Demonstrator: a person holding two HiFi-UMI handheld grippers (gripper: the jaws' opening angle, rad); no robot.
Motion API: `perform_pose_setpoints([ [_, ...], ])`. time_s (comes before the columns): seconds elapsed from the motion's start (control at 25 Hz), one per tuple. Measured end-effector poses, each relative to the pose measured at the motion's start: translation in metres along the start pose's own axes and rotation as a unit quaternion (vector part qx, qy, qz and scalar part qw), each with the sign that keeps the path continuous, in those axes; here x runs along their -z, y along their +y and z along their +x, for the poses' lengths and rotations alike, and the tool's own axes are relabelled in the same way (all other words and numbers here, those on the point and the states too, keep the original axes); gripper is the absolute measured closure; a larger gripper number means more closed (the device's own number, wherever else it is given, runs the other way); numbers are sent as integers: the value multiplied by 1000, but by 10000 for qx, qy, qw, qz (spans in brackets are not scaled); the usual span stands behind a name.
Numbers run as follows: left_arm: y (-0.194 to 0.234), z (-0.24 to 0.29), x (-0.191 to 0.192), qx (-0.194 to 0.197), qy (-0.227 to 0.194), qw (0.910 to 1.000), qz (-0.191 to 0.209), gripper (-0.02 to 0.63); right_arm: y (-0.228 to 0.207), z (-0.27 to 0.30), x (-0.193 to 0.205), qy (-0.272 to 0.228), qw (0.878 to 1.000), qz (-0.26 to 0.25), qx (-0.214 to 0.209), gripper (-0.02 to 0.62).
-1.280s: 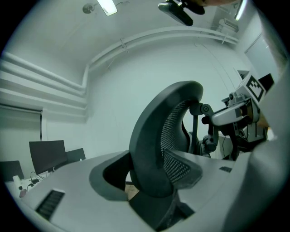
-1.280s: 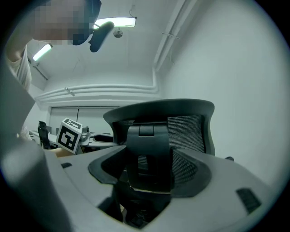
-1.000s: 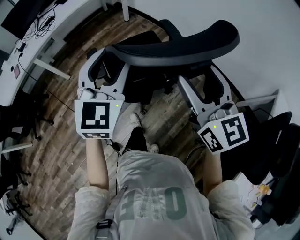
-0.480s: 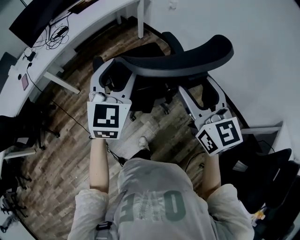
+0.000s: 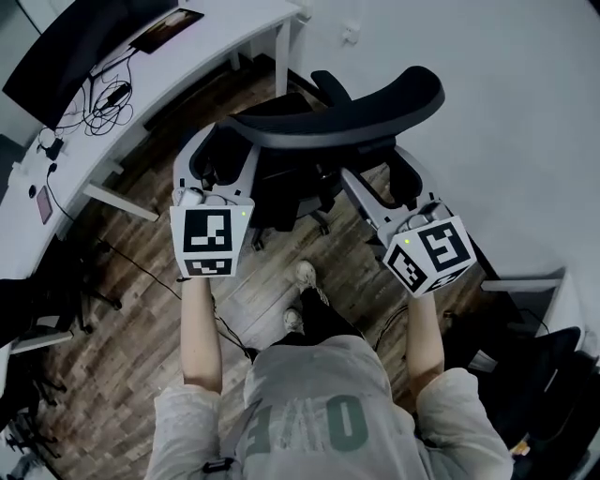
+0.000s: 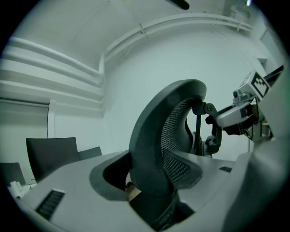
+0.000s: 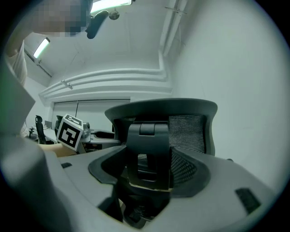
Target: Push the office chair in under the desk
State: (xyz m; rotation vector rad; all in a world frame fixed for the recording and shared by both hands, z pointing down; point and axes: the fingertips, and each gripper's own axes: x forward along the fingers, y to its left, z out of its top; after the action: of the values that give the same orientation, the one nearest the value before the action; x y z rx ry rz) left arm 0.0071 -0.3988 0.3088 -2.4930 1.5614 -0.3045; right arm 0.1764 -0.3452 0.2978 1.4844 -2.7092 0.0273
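Chair: stands on the floor at 12 o'clock in the head view, clear of the counter at 10 o'clock. Its seat is not yet underneath, so most of the push appears to remain. The backrest's long axis runs 8-to-2, and the seat faces roughly 12. Left claw and right claw each clamp the backrest.

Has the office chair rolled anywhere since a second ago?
Yes. The office chair has rolled closer to the white desk; the gap to its leg has shrunk.

Likely office, white desk, monitor, cables
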Motion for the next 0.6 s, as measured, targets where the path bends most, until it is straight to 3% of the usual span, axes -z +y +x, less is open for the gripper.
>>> perform_pose_setpoints([
  [0.6,109,118,24,-648,186,9977,-24,362,-58,172,-3,-88,9971,-92,-755,307],
])
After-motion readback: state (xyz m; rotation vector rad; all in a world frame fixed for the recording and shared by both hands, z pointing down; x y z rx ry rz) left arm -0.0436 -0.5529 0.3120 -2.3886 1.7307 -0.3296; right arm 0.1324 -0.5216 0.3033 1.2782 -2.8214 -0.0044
